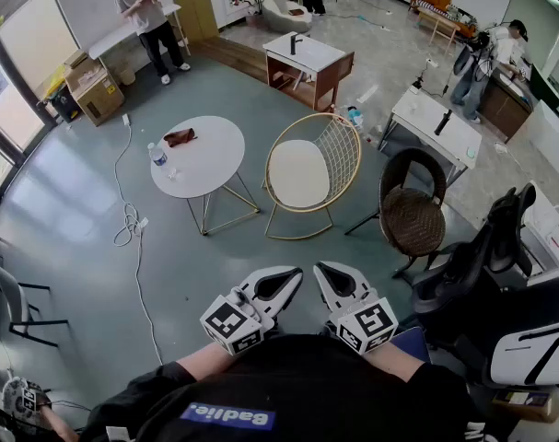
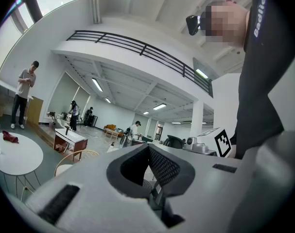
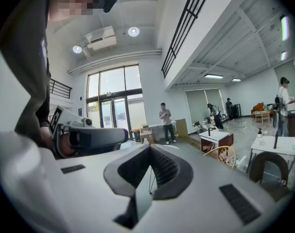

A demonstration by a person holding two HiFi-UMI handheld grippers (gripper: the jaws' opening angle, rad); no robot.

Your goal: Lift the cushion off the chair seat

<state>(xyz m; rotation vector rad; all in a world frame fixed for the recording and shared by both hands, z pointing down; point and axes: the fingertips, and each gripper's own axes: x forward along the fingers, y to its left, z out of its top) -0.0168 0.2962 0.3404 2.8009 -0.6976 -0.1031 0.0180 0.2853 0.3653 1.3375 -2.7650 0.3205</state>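
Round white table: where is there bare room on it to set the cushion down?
The round table's right and near half is bare, between the reddish cloth and bottle at its left and the rim facing the wire chair. The crowded part is around those two.

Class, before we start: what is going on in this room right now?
A person stands back from a gold wire chair that has a white cushion lying on its seat. They hold the left tongs and the right tongs close to the body, both shut and empty, pointing roughly toward the chair. The cushion is untouched. A round white table with a bottle on it stands beside the chair.
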